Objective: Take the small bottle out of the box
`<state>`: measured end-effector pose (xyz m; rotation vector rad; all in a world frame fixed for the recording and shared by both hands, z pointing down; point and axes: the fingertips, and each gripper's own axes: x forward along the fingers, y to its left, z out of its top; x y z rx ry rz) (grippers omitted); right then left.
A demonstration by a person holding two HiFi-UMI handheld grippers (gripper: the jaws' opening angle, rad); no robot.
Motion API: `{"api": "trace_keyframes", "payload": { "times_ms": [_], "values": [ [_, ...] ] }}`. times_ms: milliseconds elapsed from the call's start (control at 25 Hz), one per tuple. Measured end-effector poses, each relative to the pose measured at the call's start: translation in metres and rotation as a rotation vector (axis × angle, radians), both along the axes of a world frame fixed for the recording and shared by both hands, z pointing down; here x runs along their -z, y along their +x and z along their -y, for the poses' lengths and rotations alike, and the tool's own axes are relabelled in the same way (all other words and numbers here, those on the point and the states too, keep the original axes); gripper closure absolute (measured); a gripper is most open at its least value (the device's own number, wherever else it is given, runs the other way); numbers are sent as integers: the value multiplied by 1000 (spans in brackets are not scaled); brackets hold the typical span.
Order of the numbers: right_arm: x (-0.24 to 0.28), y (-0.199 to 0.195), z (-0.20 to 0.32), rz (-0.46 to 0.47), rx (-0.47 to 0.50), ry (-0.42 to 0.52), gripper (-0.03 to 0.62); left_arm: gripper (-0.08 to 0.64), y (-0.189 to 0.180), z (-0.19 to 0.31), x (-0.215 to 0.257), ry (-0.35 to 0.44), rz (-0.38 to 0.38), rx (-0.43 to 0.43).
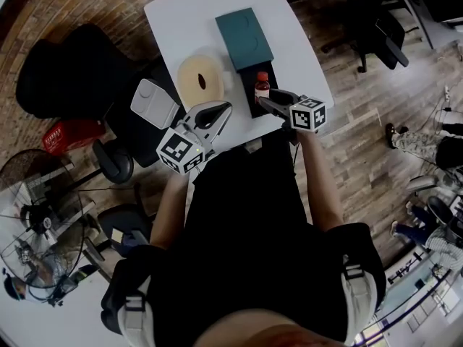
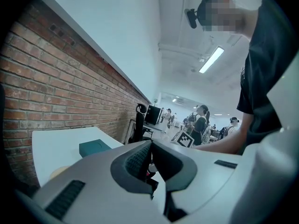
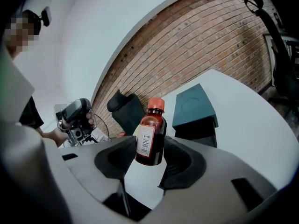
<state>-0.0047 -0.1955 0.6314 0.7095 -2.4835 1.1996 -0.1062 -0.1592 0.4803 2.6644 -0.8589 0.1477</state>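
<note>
Right gripper (image 3: 149,149) pinching a small brown bottle (image 3: 150,133).
I am clamping my right jaws on the bottle's lower body, keeping it upright, orange cap on top, by the near end of the teal-lidded box (image 3: 194,107) on the white table (image 1: 184,20). My left gripper (image 1: 217,112) is hovering to the left, jaws pressed together.
</note>
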Motion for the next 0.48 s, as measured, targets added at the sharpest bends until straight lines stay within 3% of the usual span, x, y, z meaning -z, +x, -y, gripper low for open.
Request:
{"api": "trace_keyframes", "payload": {
  "times_ms": [480],
  "values": [
    [55, 4, 3, 95, -77, 179, 408, 538, 3, -7, 6, 21, 0, -24]
  ]
}}
